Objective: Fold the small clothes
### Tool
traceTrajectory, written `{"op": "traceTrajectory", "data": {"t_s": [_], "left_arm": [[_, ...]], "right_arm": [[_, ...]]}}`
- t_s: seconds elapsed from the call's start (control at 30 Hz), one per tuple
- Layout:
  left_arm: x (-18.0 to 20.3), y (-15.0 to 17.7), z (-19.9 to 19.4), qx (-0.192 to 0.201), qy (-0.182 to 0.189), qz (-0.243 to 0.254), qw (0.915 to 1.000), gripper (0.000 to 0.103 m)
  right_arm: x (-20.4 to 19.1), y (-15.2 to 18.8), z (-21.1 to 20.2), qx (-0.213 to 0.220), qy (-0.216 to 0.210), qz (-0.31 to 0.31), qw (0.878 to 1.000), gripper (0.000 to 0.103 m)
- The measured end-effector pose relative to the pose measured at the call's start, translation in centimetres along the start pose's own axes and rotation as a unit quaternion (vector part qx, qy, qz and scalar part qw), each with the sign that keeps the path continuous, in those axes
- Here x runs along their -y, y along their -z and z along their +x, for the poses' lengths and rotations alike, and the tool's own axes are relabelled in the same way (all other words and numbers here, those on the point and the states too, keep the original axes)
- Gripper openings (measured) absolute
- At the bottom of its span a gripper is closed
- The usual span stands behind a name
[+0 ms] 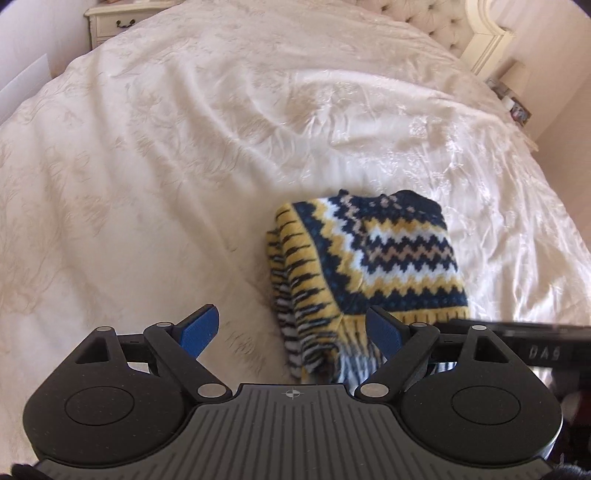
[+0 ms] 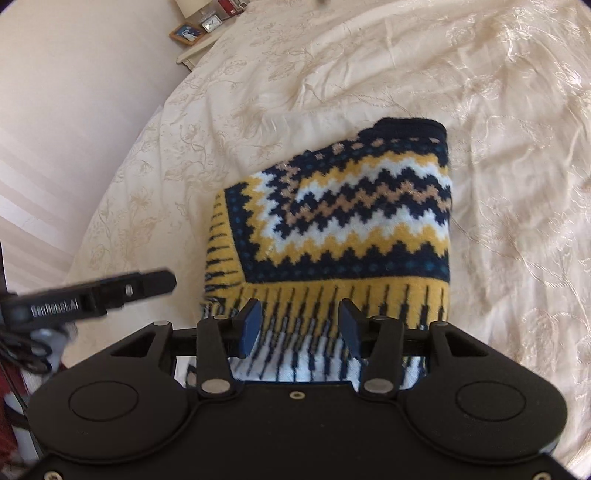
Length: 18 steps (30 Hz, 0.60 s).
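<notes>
A small knitted sweater (image 1: 369, 258) in navy, yellow and white zigzags lies folded into a compact block on the cream bedspread (image 1: 166, 166). My left gripper (image 1: 291, 325) is open at the sweater's near left corner, its blue fingers (image 1: 201, 328) spread wide and holding nothing. In the right wrist view the same sweater (image 2: 351, 221) fills the middle. My right gripper (image 2: 301, 319) is open over the striped hem at the near edge, with the cloth seen between its blue pads (image 2: 251, 321) but not pinched. Part of the left gripper's body (image 2: 96, 295) shows at the left.
A cream bedside cabinet (image 1: 110, 22) stands at the far left corner and a tufted headboard (image 1: 443, 26) at the far right. A nightstand with a framed photo (image 2: 186, 34) and a small clock (image 2: 210, 24) sits beside the bed. Wrinkled bedspread (image 2: 498, 129) surrounds the sweater.
</notes>
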State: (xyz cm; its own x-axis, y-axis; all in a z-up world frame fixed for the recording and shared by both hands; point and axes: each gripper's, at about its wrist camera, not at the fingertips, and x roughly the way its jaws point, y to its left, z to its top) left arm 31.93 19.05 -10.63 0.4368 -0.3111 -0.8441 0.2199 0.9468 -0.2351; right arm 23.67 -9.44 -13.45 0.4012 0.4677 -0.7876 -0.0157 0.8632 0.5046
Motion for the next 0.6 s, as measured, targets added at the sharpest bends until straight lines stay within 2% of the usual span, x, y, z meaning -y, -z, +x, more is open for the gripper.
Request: {"op": "traceTrajectory", "data": {"t_s": [0.13,0.27,0.33,0.4,0.47,0.6], "left_arm": [[1.7,-0.5,2.8,0.004,0.000,0.017,0.9998,0.087],[0.7,0.3,7.0,-0.051,-0.058,0.016,0.9969,0.087],[-0.7,0.7,8.2,-0.074,-0.051,-0.008,0.9959,0.088],[-2.1,0.8,8.4,-0.079,-0.029,-0.041,0.9956,0.089],[-2.8,0.8,8.0,-0.081,-0.022,-0.050,0.9952,0.088],[-2.7,1.0,5.2,-0.054,-0.023,-0.051,0.9970,0.088]], "right_arm": [[1.4,2.2,1.0,-0.028,0.006,0.002,1.000,0.056],[2.7,4.1,2.5,-0.072,0.010,0.013,0.997,0.056],[2.8,4.4,2.5,-0.081,0.005,0.010,0.997,0.056],[2.8,4.3,2.1,-0.087,-0.002,0.008,0.996,0.056],[2.8,3.9,1.5,-0.091,-0.004,0.003,0.996,0.056],[2.7,2.3,-1.3,-0.052,-0.015,-0.034,0.998,0.069]]}}
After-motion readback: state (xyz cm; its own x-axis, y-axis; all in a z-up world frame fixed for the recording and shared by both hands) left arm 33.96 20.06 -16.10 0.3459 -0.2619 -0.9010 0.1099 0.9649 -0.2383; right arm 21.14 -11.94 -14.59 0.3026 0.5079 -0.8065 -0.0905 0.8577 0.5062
